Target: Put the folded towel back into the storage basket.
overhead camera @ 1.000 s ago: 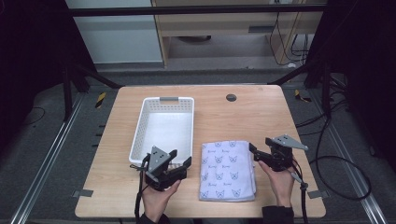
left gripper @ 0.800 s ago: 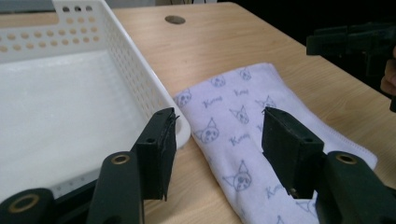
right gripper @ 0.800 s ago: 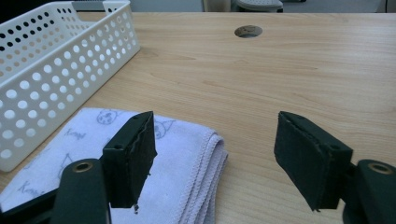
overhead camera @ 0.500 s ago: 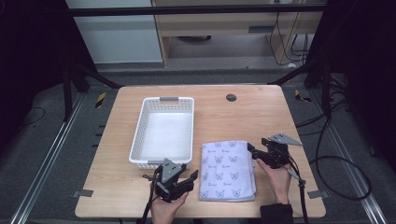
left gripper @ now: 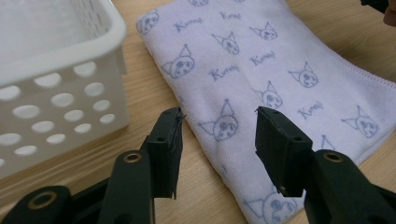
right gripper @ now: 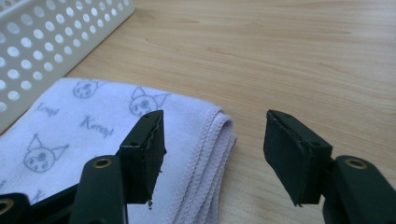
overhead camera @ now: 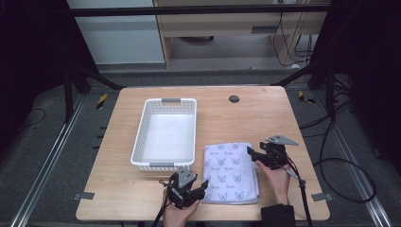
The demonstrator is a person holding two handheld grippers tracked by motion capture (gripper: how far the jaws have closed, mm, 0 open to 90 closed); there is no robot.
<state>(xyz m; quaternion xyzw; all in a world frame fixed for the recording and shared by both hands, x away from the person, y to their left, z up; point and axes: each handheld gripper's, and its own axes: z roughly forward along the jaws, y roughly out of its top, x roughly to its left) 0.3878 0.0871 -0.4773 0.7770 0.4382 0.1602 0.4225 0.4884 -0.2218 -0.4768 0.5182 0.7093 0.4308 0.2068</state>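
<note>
While folded terry towel [overhead camera: 231, 172] lies flat (cat print), both grippers' fingers closing, spread, unpinched.

Folded lilac cat-print towel [overhead camera: 231, 172] flat on table, beside basket.

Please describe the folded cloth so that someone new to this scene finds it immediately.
On the wooden table, look right of the white perforated basket, near the front edge. The folded cloth lies flat there, pale lilac, printed with small cat-like faces and script words; nothing else on the table is soft.
</note>
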